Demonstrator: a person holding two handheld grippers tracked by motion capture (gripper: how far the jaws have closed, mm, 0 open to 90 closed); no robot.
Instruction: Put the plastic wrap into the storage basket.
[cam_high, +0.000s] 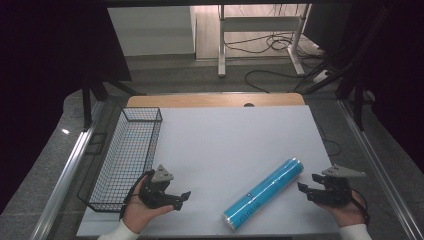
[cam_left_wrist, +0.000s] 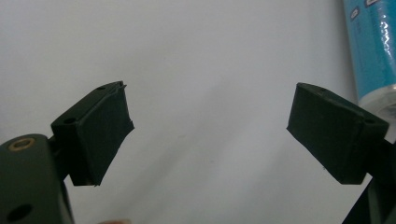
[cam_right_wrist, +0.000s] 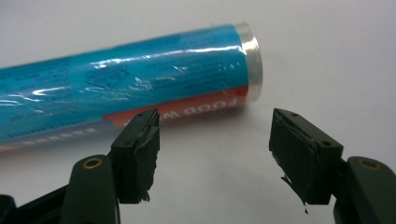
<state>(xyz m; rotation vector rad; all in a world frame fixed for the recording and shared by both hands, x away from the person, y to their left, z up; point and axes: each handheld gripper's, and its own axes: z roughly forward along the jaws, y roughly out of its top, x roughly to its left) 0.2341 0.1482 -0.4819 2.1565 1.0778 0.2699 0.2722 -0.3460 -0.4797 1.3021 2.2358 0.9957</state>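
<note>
A long blue roll (cam_high: 264, 192) wrapped in clear film lies slantwise on the white table top (cam_high: 225, 140), near the front right. My right gripper (cam_high: 307, 182) sits just right of the roll's far end, its jaws open and empty. In the right gripper view the roll (cam_right_wrist: 130, 88) lies just beyond the right gripper (cam_right_wrist: 215, 149), and one black pad (cam_right_wrist: 140, 154) is near the roll's red strip without touching it. My left gripper (cam_high: 182, 199) rests at the front left, open and empty. In the left gripper view the left gripper (cam_left_wrist: 210, 130) frames bare table, and the roll (cam_left_wrist: 373, 46) stands at the upper right.
A black wire basket (cam_high: 127, 155) stands along the table's left edge, just beyond the left hand. The table's wooden back edge (cam_high: 215, 100) lies far ahead, with a desk frame and cables on the floor behind it.
</note>
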